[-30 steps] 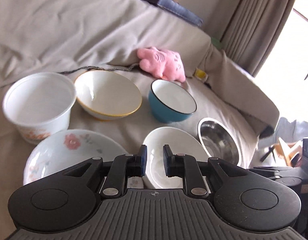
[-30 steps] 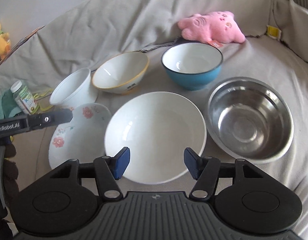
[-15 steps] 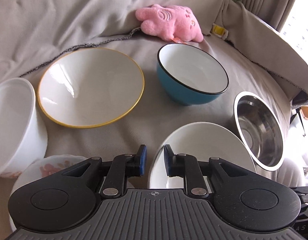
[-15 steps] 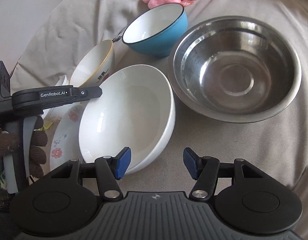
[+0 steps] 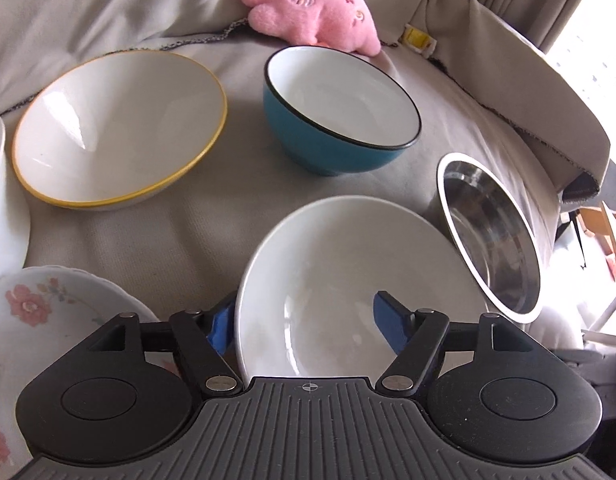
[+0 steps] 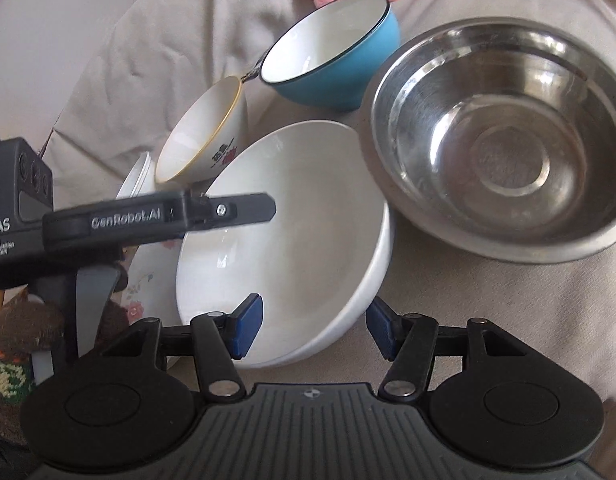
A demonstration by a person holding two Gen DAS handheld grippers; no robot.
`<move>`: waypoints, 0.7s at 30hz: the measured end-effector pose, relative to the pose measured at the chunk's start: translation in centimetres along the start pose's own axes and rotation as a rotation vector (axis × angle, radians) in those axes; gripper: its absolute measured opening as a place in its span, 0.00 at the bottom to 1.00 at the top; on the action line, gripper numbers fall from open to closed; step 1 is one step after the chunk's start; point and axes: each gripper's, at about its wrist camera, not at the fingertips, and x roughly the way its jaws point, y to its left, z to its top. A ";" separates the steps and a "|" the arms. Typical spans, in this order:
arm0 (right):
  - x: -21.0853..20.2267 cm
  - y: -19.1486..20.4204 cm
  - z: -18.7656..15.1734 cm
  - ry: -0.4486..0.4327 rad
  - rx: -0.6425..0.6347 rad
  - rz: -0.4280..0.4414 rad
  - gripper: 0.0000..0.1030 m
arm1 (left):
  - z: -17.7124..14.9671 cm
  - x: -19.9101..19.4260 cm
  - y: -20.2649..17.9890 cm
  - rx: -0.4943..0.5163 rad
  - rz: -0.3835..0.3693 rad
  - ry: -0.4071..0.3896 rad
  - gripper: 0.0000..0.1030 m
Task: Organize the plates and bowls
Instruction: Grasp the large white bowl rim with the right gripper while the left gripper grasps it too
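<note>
White porcelain is in front of you: the plain white bowl (image 5: 347, 280) sits on the grey cloth (image 5: 180, 232), and your left gripper (image 5: 304, 326) has its jaws spread wide either side of its near-left rim, gripping nothing. Left of it lies the floral plate (image 5: 40, 312); behind, the yellow-rimmed bowl (image 5: 116, 124), then the blue bowl (image 5: 335, 120). To the right, the steel bowl (image 6: 503, 140) rests just beside the white one. Your right gripper (image 6: 313, 332) straddles the bowl's near rim, jaws apart too.
</note>
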 end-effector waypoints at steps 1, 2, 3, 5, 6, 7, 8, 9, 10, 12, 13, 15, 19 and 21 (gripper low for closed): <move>-0.2 -0.2 0.3 -0.015 -0.003 -0.013 0.57 | -0.1 0.2 -0.3 0.006 -0.003 0.002 0.74; 0.0 -0.5 0.6 -0.028 -0.007 -0.026 0.57 | -0.1 0.4 -0.5 0.006 -0.009 -0.003 0.74; -0.1 -0.8 0.7 -0.036 -0.005 -0.029 0.57 | -0.1 0.5 -0.6 0.001 -0.014 -0.011 0.73; 0.1 -1.2 0.5 -0.031 0.000 -0.032 0.57 | 0.1 0.8 -0.7 -0.015 -0.022 -0.019 0.72; 0.4 -1.2 0.5 -0.026 0.002 -0.038 0.57 | 0.1 1.0 -0.6 -0.025 -0.026 -0.019 0.71; 0.6 -1.3 0.3 -0.029 -0.004 -0.047 0.57 | 0.2 1.3 -0.5 -0.030 -0.026 -0.014 0.68; 0.8 -1.2 0.2 -0.031 -0.010 -0.059 0.57 | 0.2 1.8 -0.6 -0.031 -0.017 -0.002 0.65; 1.1 -1.2 0.2 -0.031 -0.015 -0.070 0.57 | 0.2 2.3 -0.6 -0.029 -0.005 0.011 0.62; 1.7 -0.9 0.5 -0.029 -0.014 -0.072 0.57 | 0.2 2.9 -0.6 -0.021 0.012 0.023 0.58; 2.3 -0.6 0.7 -0.027 -0.018 -0.072 0.57 | 0.2 3.2 -0.8 -0.014 0.028 0.021 0.57; 2.4 -0.5 0.7 -0.028 -0.023 -0.082 0.58 | 0.2 3.2 -0.8 -0.031 0.029 0.021 0.57; 2.5 -0.3 0.6 -0.031 -0.031 -0.085 0.61 | 0.2 3.2 -0.5 -0.070 0.031 0.014 0.55; 2.5 -0.1 0.3 -0.048 -0.068 -0.098 0.61 | -0.2 2.9 -0.8 -0.060 0.058 0.003 0.55; 2.4 0.2 0.2 -0.056 -0.089 -0.110 0.61 | -0.3 2.7 -0.9 -0.058 0.067 -0.004 0.54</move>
